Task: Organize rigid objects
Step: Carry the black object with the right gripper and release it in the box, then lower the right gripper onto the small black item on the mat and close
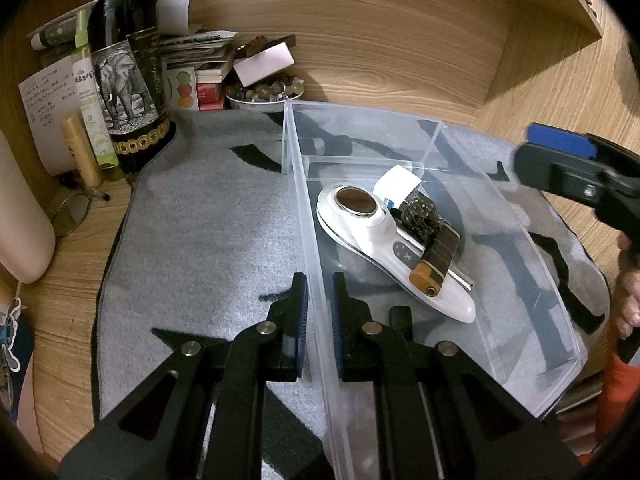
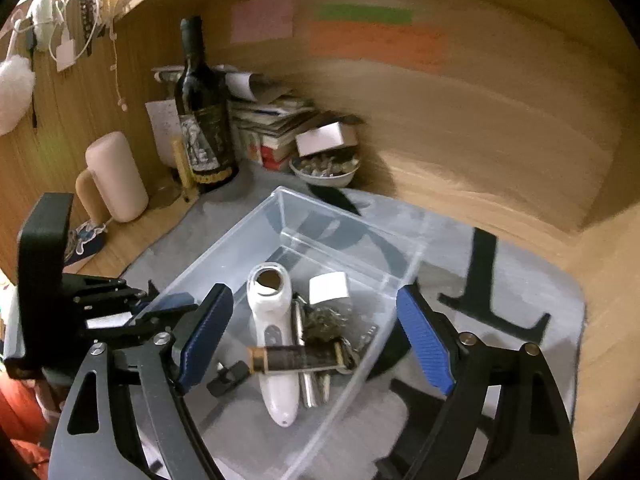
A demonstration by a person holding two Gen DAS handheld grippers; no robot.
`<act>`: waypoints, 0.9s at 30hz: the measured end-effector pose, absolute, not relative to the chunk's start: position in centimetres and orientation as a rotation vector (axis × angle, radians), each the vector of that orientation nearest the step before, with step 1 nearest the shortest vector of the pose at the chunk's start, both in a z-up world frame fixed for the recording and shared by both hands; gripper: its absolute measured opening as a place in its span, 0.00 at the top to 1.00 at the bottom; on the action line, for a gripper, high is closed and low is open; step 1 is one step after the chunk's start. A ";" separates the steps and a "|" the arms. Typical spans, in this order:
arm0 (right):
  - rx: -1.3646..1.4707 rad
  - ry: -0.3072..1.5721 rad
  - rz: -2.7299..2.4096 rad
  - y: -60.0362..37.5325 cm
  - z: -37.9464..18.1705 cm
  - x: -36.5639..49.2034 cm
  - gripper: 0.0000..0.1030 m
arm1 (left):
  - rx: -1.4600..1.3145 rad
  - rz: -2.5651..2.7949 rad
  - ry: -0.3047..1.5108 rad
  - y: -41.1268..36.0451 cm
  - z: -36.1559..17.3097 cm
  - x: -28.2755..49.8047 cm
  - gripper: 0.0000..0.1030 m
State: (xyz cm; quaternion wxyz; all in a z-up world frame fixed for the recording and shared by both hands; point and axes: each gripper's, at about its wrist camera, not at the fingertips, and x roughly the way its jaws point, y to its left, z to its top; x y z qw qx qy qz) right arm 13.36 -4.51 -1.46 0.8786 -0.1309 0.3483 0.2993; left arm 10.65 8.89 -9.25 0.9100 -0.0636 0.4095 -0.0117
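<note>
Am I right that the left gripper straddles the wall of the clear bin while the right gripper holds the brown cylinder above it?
Not quite: the right gripper is open and empty; the brown cylinder lies in the clear bin across the white device, as the right wrist view shows. The left gripper does straddle the wall.

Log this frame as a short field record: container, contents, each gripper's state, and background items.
container: clear plastic bin on a grey mat
contents: white handheld device, brown-and-black lighter-like item, dark round lump, white tag, metal rods
left gripper: jaws straddle the bin's left wall, narrow gap, not visibly clamped
right gripper: open wide above the bin, holding nothing
background: wine bottle, bowl of stones, stacked papers
</note>
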 end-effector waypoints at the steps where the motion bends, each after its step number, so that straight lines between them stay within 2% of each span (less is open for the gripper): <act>1: -0.273 0.720 0.611 -5.0 -1.4 13.1 0.20 | -0.131 -0.024 0.845 8.8 -9.3 10.7 0.90; 11: -0.249 0.751 0.443 -10.9 -2.4 11.8 0.19 | -0.126 -0.023 0.845 9.0 -9.4 10.5 0.90; 24: -0.063 0.987 0.364 -15.7 -10.5 11.1 0.19 | -0.108 -0.013 0.851 8.9 -9.4 10.2 0.90; 27: -0.079 0.972 0.359 -15.8 -11.2 10.6 0.20 | -0.104 -0.010 0.851 8.8 -9.4 10.2 0.90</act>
